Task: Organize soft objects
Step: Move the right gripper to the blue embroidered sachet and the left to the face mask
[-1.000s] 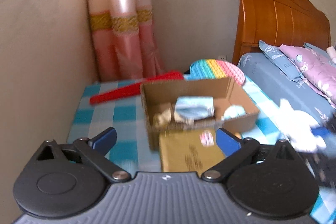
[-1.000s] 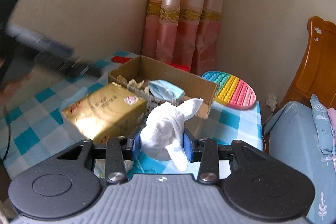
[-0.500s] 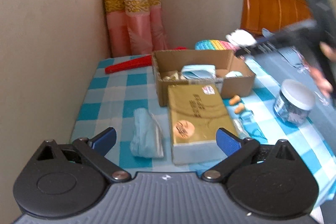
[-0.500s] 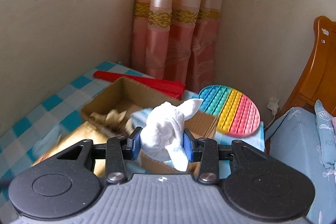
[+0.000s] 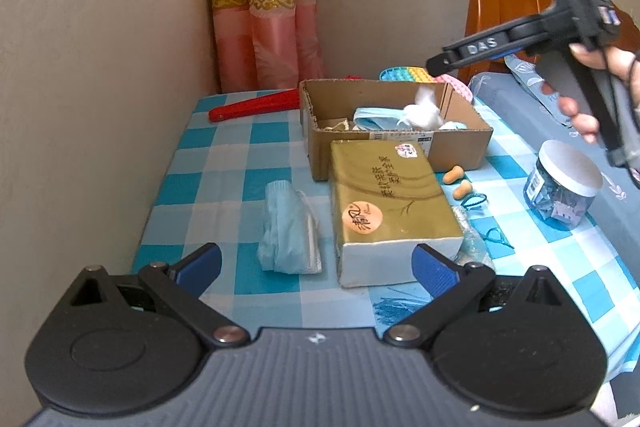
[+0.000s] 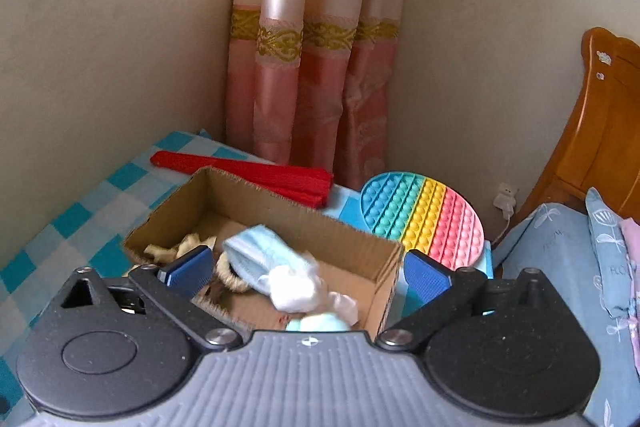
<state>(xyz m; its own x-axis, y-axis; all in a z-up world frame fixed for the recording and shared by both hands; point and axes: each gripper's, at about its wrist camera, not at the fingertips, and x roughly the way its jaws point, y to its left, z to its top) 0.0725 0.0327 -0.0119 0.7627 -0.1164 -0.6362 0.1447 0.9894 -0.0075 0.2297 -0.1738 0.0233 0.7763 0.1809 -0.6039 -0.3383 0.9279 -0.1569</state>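
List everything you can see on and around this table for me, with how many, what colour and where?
cardboard box: one, brown, back of table
white cloth: one, white, inside box
face masks: two, light blue, one in box, one on table left of gold pack
gold pack: one, gold, in front of box
red fan: one, folded, behind box
pop-it mat: one, rainbow, right of box
earplugs: two, orange, right of pack
jar: one, clear, white lid, right edge
curtain: pink, corner
left gripper: black, blue pads, open
right gripper: black, blue pads, open over box
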